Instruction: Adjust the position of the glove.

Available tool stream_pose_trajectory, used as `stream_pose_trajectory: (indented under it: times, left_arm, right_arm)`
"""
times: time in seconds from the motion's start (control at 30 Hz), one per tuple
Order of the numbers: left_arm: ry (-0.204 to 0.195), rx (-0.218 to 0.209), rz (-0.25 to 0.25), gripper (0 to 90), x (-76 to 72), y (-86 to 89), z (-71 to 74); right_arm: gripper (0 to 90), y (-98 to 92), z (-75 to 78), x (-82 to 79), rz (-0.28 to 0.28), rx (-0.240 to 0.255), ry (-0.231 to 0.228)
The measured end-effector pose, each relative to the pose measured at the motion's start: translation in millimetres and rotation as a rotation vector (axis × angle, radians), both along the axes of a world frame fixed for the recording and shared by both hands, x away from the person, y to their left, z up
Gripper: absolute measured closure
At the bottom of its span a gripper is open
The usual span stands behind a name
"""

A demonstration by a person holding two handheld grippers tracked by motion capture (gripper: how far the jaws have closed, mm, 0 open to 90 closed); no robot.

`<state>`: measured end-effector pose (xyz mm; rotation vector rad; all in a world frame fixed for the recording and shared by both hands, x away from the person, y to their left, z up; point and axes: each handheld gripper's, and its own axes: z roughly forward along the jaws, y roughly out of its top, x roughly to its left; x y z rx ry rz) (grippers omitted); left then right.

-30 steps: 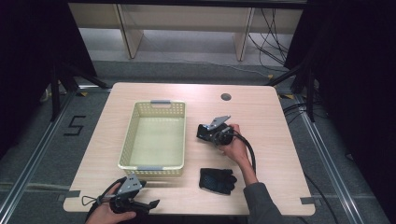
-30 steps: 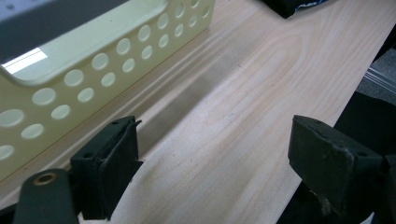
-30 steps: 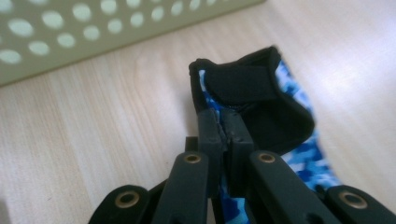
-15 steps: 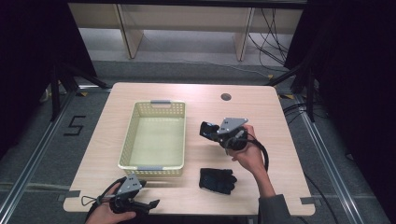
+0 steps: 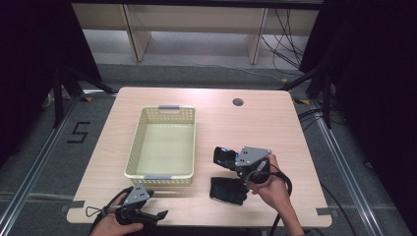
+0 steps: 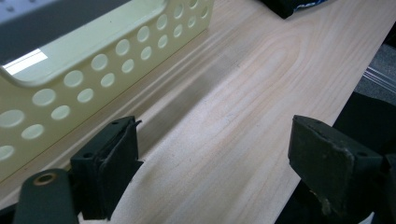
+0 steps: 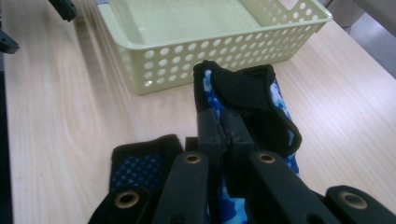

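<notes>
Left gripper [image 5: 158, 215]: it is held low at the near edge of the table [image 5: 265, 123], and its jaws are spread wide with only bare wood seen between them in the left gripper view.

Basket [image 5: 162, 147]: the pale yellow perforated basket is set just ahead of the left gripper's jaws; in the left gripper view its holed wall [image 6: 84, 84] is seen close beyond the left-hand jaw, apart from it. Nothing is seen inside it.

Lying glove [image 5: 227, 190]: a black glove with a blue dotted patch is laid flat on the table, directly under and just beside the right gripper; in the right gripper view it [image 7: 140, 168] is seen below the jaws, to their left.

Right gripper [image 5: 222, 156]: it is held above the table, to the right of the basket, its jaws pointed toward the basket. The jaws are pressed together on a glove.

Held glove [image 7: 254, 107]: a black and blue camouflage-patterned glove is pinched between the right gripper's jaws and is draped over their tips and down their right side, clear of the table.

Basket from the right gripper [image 7: 224, 37]: it is seen beyond the held glove, near but not touched.
</notes>
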<state>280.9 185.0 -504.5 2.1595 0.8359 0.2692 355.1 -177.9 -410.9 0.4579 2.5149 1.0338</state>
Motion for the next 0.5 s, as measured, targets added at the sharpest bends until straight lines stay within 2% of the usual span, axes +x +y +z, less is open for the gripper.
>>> stream_pose_trajectory:
  times: [0.13, 0.17, 0.33, 0.4, 0.47, 0.5]
  left_arm:
    - [0.013, -0.017, 0.007, 16.0, -1.0, -1.4, -0.2]
    - [-0.003, 0.004, -0.004, 16.0, 0.2, -0.3, 0.1]
    - [-0.002, 0.004, -0.004, 16.0, 0.3, 0.2, 0.2]
    - [0.013, -0.028, 0.012, 16.0, -1.6, -1.8, -1.2]
    - [0.014, -0.020, 0.009, 16.0, -1.8, -1.6, -0.2]
    - [0.013, -0.021, 0.008, 16.0, -1.6, -1.7, -0.2]
  right_arm:
    - [88.6, 0.1, -4.6, -8.2, 0.010, -0.001, 0.015]
    - [88.6, 1.1, -7.7, -11.2, 0.020, -0.008, 0.015]
    - [88.6, 2.0, -12.4, -16.1, 0.029, -0.012, 0.034]
    - [88.5, 2.2, -15.6, -20.8, 0.034, -0.014, 0.041]
    - [88.5, 2.7, -18.6, -25.3, 0.023, -0.023, 0.047]
    - [88.5, 2.9, -20.0, -25.7, 0.036, -0.029, 0.048]
